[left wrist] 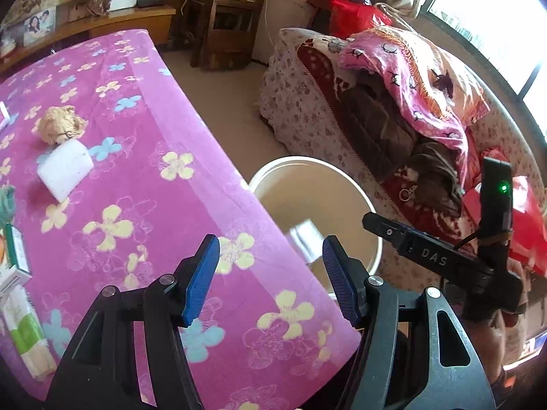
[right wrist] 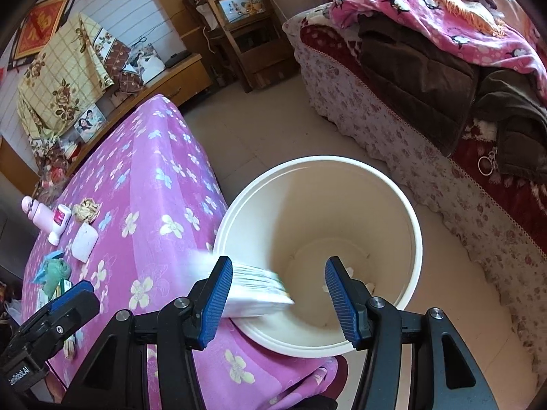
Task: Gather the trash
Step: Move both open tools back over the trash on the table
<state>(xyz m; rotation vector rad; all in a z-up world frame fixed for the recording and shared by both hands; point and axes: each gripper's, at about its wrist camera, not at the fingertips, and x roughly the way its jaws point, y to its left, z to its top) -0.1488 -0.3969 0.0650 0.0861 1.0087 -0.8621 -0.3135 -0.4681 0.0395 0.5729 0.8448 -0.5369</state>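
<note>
Your right gripper (right wrist: pixel 278 288) had its jaws spread over the round white plastic bucket (right wrist: pixel 403 205), a blurred white-and-green packet (right wrist: pixel 256 294) dropping inside. Your left gripper (left wrist: pixel 271 280) was open, empty. Next: the crumpled tan paper ball (left wrist: pixel 59 124) at ten o'clock on the pink flowered surface (left wrist: pixel 143 109).

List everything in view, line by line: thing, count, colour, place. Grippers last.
bucket: one, white, on the floor beside the table
packet: one, white, blurred, at the bucket's rim next to the right gripper's finger
paper ball: one, tan, on the table
white block: one, white, on the table touching the paper ball
bottle: one, pink and white, far end of the table
green wad: one, green and blue, on the table
boxes: several, green and white, at the table's near edge
table: one, pink flowered cloth
left gripper: open, over the table's edge
right gripper: open, over the bucket
</note>
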